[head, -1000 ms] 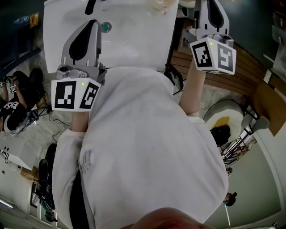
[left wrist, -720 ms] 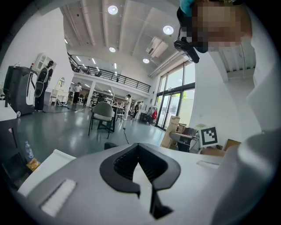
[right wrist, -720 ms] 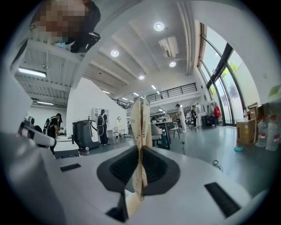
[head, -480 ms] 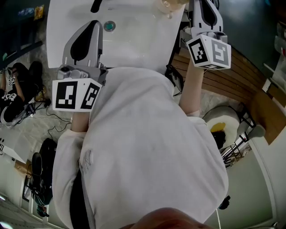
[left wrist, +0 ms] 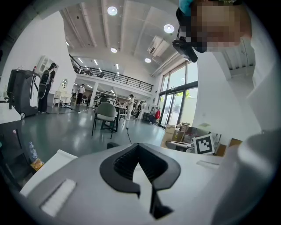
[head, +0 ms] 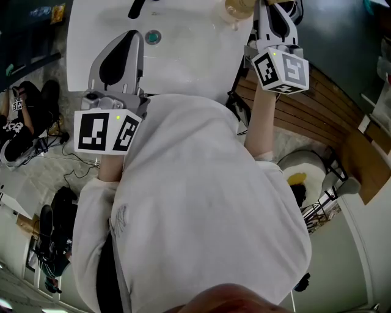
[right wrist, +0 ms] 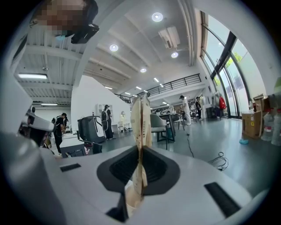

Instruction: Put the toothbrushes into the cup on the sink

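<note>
- Since a second ago, the right gripper has drawn in toward the cup at the top edge of the head view, and more of the cup now shows. The left gripper has kept its place.
- A thin, pale-tan strip, judged to be a toothbrush, stands upright between the right jaws. They are almost closed and pinch it low down, so most of its length juts past them.
- The cup sits by the right rim of the sink, just beside the right gripper. No view shows whether the brush's free end is over the cup's mouth yet.
- The step looks best done by bringing that free end above the mouth and lowering it inside the rim before the jaws part.
- The long overhang will likely sway, so a slow descent from above suits better than a sideways approach, which could knock the cup.
- The left jaws are together on nothing, over the basin near the drain and well apart from the cup.
</note>
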The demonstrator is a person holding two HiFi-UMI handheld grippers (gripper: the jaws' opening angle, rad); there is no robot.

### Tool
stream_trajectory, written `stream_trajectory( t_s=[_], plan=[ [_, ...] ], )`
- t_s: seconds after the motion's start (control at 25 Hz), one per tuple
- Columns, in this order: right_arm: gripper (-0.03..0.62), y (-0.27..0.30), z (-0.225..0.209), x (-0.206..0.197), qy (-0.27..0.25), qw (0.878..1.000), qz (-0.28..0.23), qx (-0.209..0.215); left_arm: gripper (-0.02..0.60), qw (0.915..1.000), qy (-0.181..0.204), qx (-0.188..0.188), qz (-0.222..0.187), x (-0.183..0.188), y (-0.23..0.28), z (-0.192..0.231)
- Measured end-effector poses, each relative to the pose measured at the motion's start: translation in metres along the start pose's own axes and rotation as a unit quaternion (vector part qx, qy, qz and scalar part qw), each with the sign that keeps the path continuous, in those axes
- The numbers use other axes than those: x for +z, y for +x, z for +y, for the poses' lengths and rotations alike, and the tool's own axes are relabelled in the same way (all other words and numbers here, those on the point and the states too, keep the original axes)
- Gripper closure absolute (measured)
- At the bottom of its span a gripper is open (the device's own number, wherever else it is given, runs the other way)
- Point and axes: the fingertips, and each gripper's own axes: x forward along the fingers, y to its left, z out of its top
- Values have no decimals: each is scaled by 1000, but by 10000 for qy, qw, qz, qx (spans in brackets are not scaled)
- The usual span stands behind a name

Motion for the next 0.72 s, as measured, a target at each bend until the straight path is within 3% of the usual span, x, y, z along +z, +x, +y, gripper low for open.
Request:
stream_trajectory(
  t_s=[0.72],
  plan=[
    [562, 4, 1, -60, 127, 9988, 466, 37, 584, 10000, -15, -50, -37, -1, -1, -3]
  ],
)
